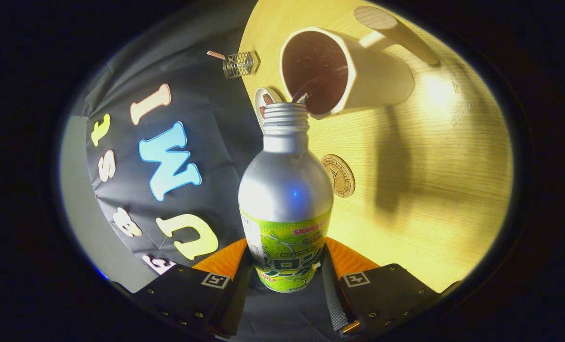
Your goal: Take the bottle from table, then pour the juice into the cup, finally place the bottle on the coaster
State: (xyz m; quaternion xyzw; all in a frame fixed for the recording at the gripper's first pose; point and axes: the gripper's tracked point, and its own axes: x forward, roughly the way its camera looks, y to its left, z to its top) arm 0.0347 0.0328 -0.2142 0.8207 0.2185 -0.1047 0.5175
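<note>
Gripper (286, 270) fingers squeeze our aluminium juice bottle (285, 190), tipped with its mouth at the white cup (349, 71). Dark juice seems to be going in. Tip too far and it spills toward the round coaster (338, 175) beside the bottle.

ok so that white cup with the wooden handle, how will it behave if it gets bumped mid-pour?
The cup looks rigid with thick walls, so probably stiff and fairly heavy. Dark liquid already inside adds weight; a bump likely sloshes it rather than shifts the cup. The long handle sticks out to one side, so a knock there could spin it. The tool is shut on the bottle.
</note>
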